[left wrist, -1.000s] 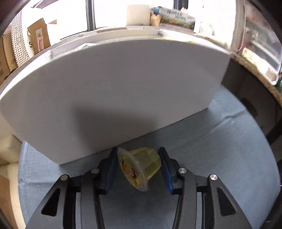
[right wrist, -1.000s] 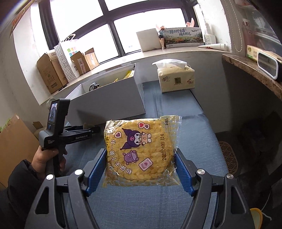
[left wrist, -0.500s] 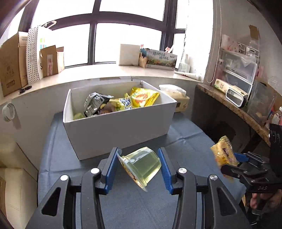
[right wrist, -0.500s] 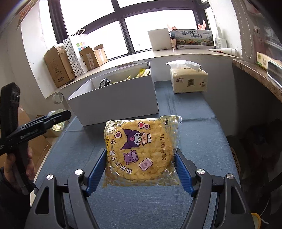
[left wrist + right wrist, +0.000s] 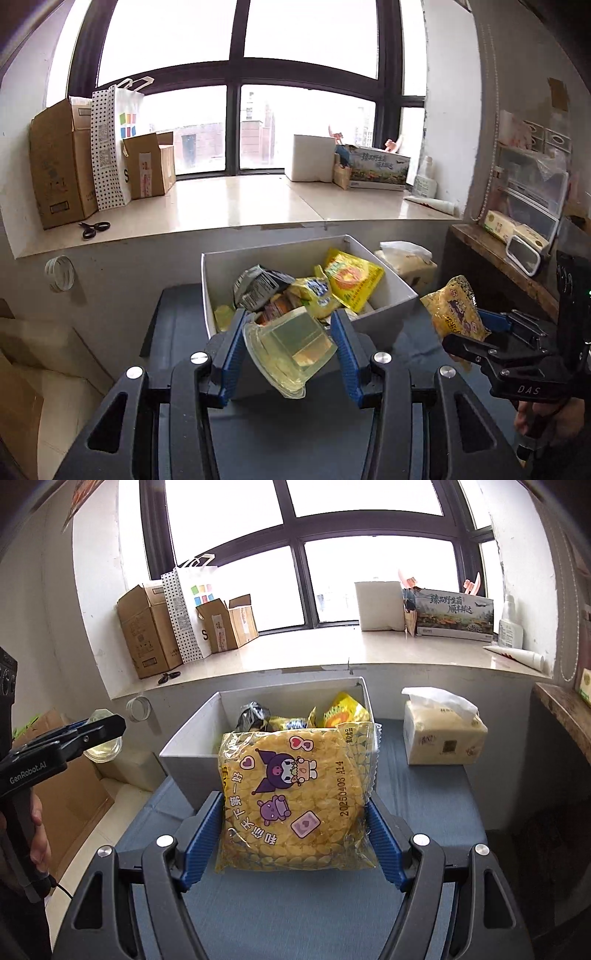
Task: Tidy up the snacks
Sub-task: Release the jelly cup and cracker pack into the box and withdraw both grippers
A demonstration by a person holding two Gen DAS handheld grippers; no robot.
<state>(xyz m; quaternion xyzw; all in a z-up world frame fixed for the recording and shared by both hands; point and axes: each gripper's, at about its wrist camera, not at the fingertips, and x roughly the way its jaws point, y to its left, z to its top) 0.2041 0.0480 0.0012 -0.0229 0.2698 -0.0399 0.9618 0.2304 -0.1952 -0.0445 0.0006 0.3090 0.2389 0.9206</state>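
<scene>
The left gripper (image 5: 290, 354) is clamped on a tilted jelly cup (image 5: 291, 349) and the right gripper (image 5: 295, 834) on a yellow snack pack (image 5: 291, 801), both held before the white box (image 5: 192, 746) of snacks.

White box (image 5: 192, 764) top open, half-filled with snack packets (image 5: 352, 282); tissue pack (image 5: 443, 738) beside.

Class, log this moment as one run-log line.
left gripper: shut on jelly cup | right gripper: shut on corn snack bag | white box: ahead
</scene>
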